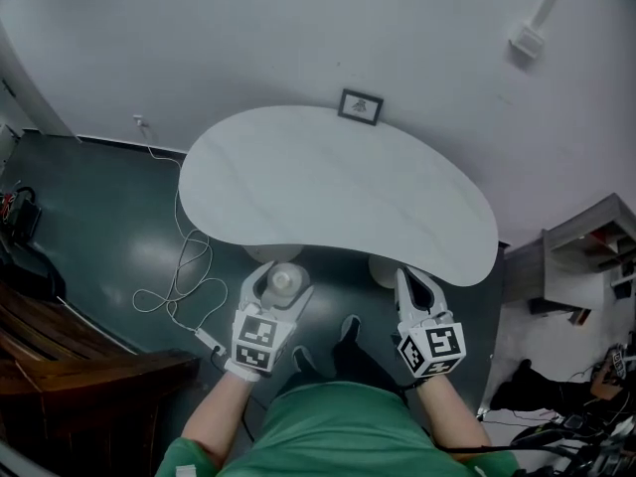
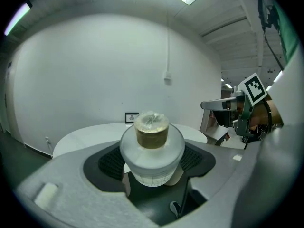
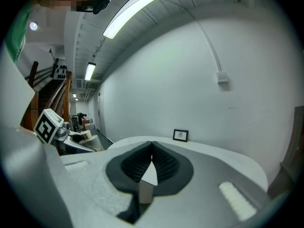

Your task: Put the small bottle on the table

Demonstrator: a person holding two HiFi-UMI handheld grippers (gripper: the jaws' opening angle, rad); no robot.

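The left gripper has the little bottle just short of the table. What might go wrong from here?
1. The small bottle sits in the left gripper over the floor, short of the table; opening early would likely drop it.
2. The jaws hold its rounded body, so it may slip or tilt while being set down.

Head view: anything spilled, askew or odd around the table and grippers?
Nothing stands out. The small bottle sits upright, capped, between the fingers of the left gripper, no spill. The table holds only a framed picture at its far edge. A loose cable lies on the floor. The right gripper is shut, empty.
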